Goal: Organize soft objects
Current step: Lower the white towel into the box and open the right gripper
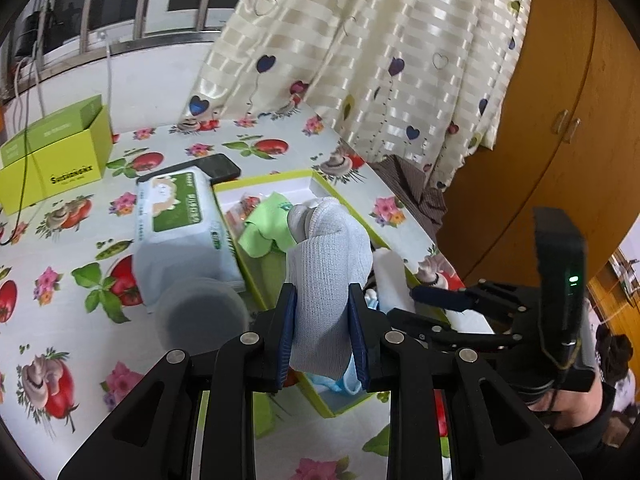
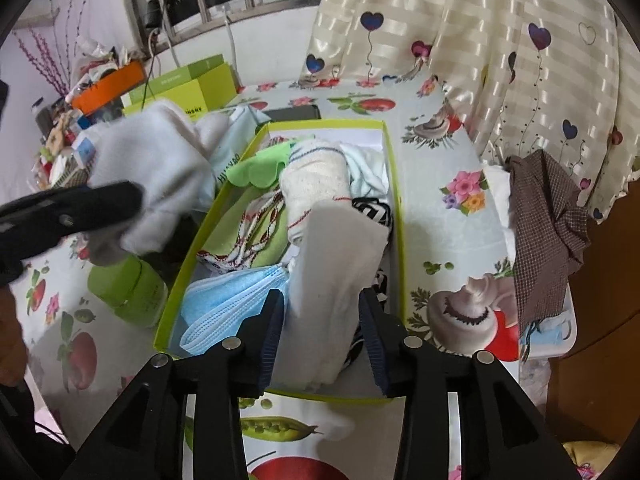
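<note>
My left gripper (image 1: 322, 300) is shut on a light grey knit sock (image 1: 330, 256) and holds it above the open green box (image 1: 320, 184); it also shows in the right wrist view (image 2: 76, 208) with the sock (image 2: 156, 172) left of the box. My right gripper (image 2: 322, 312) stands around a white sock (image 2: 332, 280) over the box's (image 2: 394, 200) near end; whether the pads press it is unclear. The box holds a green cloth (image 2: 262, 168), a cream sock (image 2: 316, 184), a blue face mask (image 2: 228, 304) and patterned cloth.
A wet-wipes pack (image 1: 176, 216) and a phone (image 1: 220, 166) lie left of the box. A green carton (image 1: 52, 156) stands far left. A green jar (image 2: 128, 288) stands by the box. A brown checked cloth (image 2: 548, 232) hangs at the table's right edge.
</note>
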{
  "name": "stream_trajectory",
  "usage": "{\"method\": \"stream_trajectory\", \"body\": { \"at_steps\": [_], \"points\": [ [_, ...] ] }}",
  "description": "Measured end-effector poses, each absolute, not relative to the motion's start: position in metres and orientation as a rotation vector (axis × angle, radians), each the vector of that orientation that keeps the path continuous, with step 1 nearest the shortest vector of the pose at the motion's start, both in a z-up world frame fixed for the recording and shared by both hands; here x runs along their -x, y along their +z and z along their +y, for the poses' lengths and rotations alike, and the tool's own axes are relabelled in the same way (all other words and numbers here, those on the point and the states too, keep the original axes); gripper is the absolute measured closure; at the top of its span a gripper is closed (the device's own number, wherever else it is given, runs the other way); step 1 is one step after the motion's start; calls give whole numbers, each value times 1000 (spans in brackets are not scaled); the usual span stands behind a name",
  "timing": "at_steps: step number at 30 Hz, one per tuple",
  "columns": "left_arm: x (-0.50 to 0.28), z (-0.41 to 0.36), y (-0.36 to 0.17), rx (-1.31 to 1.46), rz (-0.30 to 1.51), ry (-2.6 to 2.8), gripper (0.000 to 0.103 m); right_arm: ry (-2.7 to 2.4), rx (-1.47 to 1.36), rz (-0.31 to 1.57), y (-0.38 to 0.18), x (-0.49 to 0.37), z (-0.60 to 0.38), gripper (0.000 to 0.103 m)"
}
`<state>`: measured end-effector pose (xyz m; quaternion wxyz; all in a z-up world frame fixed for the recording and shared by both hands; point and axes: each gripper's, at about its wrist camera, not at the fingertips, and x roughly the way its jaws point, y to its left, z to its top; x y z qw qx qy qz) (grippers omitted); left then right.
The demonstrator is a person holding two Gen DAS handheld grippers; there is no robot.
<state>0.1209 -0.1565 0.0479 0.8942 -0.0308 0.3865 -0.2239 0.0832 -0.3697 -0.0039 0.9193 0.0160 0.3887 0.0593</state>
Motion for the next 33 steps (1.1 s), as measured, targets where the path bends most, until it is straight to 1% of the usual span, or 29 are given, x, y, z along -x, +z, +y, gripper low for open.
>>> {"method": "stream_trajectory", "body": {
  "at_steps": [6,18,23,25,30,33],
  "points": [
    [-129,-171,37,38,824,-483,77,120,-33,761,6,-73,-373,62],
    [-146,-191,7,5,898,-523,77,103,-51,733,10,-66,-383,61],
    [-148,-195,2,-5,905,-541,76,93,-64,730,10,-67,-387,61],
    [-147,-195,4,-13,902,-545,75,94,-64,727,11,-67,-386,61],
    [-143,-193,10,-17,888,-535,68,101,-58,719,13,-67,-383,61],
    [-139,-193,13,-23,876,-535,68,103,-56,717,14,-67,-381,61]
  ]
}}
